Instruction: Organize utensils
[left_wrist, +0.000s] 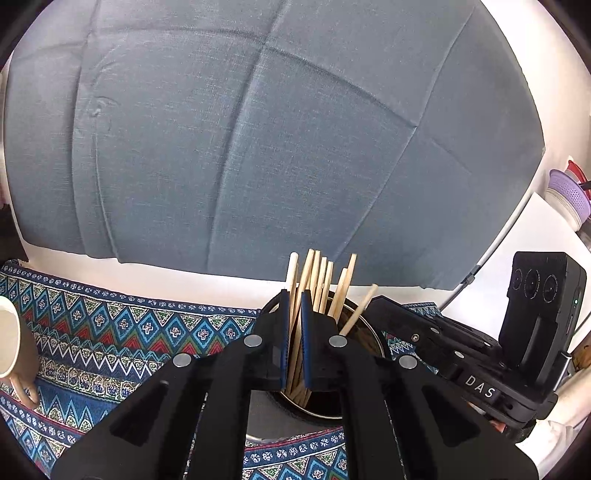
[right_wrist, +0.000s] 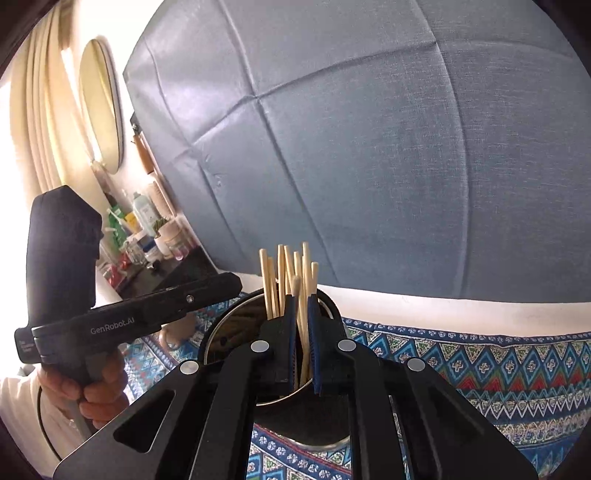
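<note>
Now | left gripper (left_wrist: 294, 295) clenched on chopstick (left_wrist: 291, 280) | right gripper (right_wrist: 301, 301) clenched on chopsticks (right_wrist: 303, 314) | metal holder (right_wrist: 221, 328) below both fingertips

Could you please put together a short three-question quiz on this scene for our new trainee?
1. True or false: the chopsticks stand in a round metal holder.
2. What lies under the holder: A a bare wooden board, B a patterned cloth, C a plastic tray?
3. What does the left gripper have between its fingers?

Key: 1 true. 2 B. 3 A chopstick, as does the right gripper; both sets of jaws stand nearly shut.
</note>
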